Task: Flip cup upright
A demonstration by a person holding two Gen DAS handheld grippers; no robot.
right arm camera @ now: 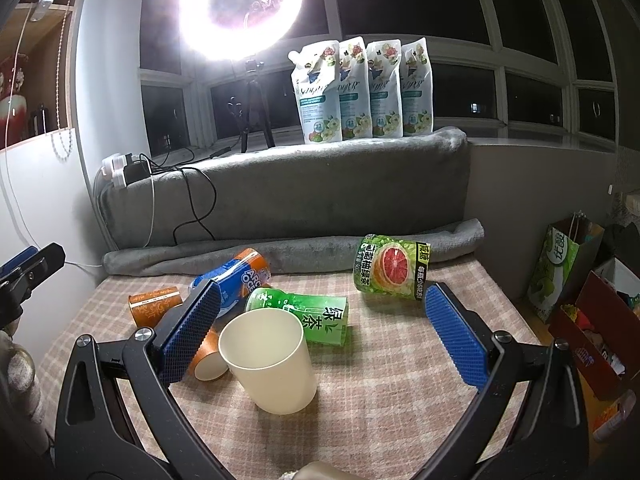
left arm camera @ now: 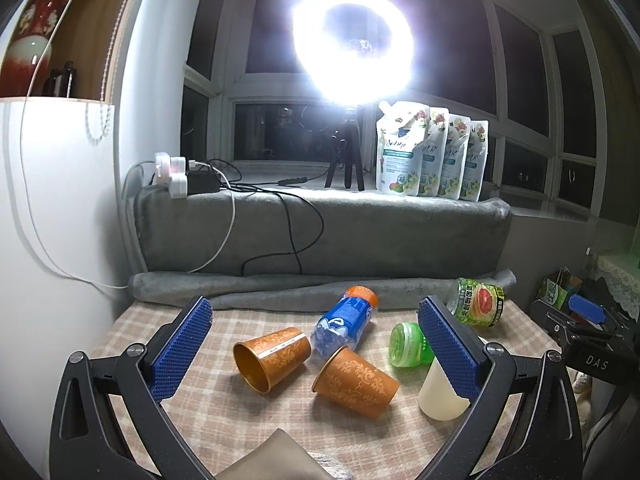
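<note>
A cream cup (right arm camera: 270,364) stands upright on the checked tablecloth (right arm camera: 380,412), between my right gripper's open fingers and nearer the left one. It also shows in the left wrist view (left arm camera: 438,394), partly behind the right finger. Two orange patterned cups lie on their sides: one (left arm camera: 272,358) with its mouth toward me, one (left arm camera: 356,382) beside it; in the right wrist view they show as the far one (right arm camera: 154,306) and the near one (right arm camera: 206,358). My left gripper (left arm camera: 316,344) is open and empty above them. My right gripper (right arm camera: 322,332) is open and empty.
A blue and orange bottle (left arm camera: 346,322), a green tea bottle (right arm camera: 308,314) and a grapefruit tea bottle (right arm camera: 390,266) lie on the cloth. A grey blanket roll (right arm camera: 280,254) lines the back. Bags and boxes (right arm camera: 588,312) stand at the right. Cables (left arm camera: 288,216) hang over the blanket.
</note>
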